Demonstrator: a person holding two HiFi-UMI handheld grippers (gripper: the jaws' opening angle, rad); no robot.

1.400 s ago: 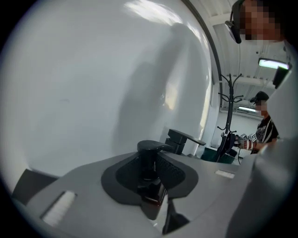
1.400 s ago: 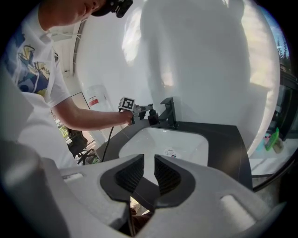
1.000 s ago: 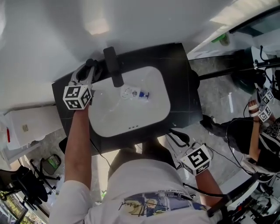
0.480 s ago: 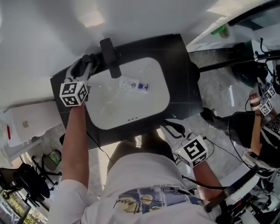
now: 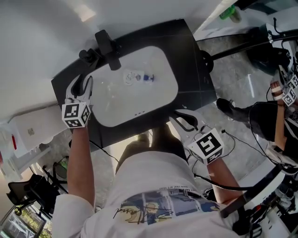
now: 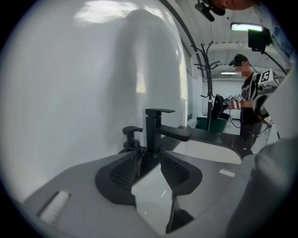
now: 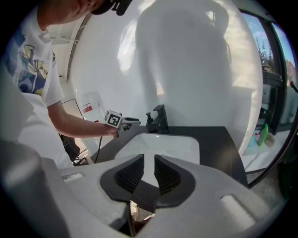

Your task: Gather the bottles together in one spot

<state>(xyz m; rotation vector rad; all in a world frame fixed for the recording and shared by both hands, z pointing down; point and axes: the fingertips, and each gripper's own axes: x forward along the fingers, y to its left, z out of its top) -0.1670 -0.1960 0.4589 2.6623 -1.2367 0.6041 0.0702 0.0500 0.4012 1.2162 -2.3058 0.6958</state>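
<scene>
Bottle (image 5: 136,76) pickup: hazards, then layout. My left claw (image 6: 149,159) has its jaws apart and empty, having just been opening. My right claw (image 7: 149,160) shows only a narrow gap between its pads, with nothing in it.

Hazard one, as I judge it: the left claw points at the faucet (image 6: 154,128) and the pump (image 6: 132,135) just beside it. A swing toward the basin (image 5: 139,104) could clip either and tip the pump.

Hazard two: the bottle lies on its side on the smooth basin floor, so pads closing off-centre could roll it away. It looks small and clear, and I cannot pick it out in either claw view.

Hazard three: the right claw's narrow gap may not admit the bottle unless I widen it first.

Layout: the left claw sits over the counter (image 5: 191,56) at the basin's left edge. The bottle is well apart from it, out toward the basin's middle near the spout's end, with its blue cap (image 5: 148,77) turned away from that claw. The right claw sits at the basin's near edge, also well apart from the bottle. A green bottle (image 5: 228,13) stands far off, past the counter's right corner.
</scene>
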